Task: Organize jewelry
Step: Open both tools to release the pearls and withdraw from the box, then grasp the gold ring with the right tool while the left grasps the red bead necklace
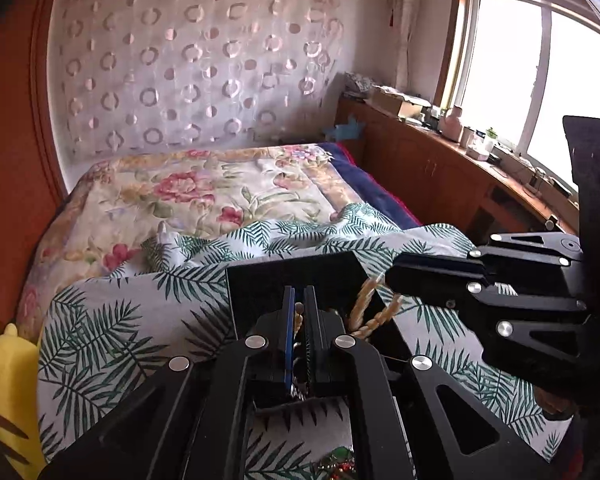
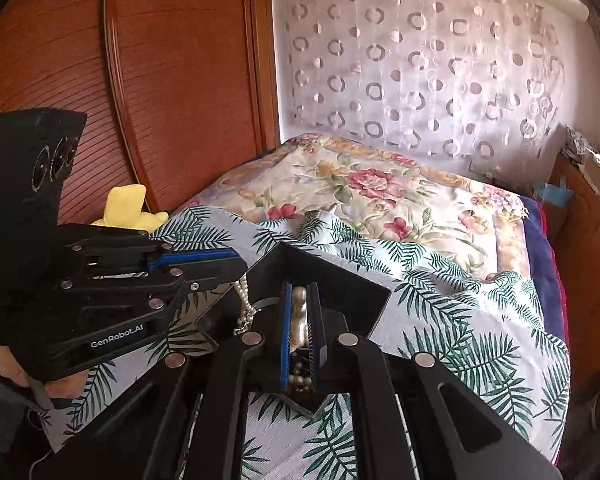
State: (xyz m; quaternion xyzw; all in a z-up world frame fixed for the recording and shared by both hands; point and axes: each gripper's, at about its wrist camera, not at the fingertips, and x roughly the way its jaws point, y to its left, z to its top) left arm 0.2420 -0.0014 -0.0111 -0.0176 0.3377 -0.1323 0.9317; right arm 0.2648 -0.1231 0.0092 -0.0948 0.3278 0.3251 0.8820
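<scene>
The only wording that reads clearly is "GenRobot.AI", in white letters on the black body of the left gripper (image 2: 236, 266), at about 8 o'clock in the right wrist view. Further left on the same body, at 9 o'clock near the picture's edge, sit a few lines of white print too small to read.
</scene>
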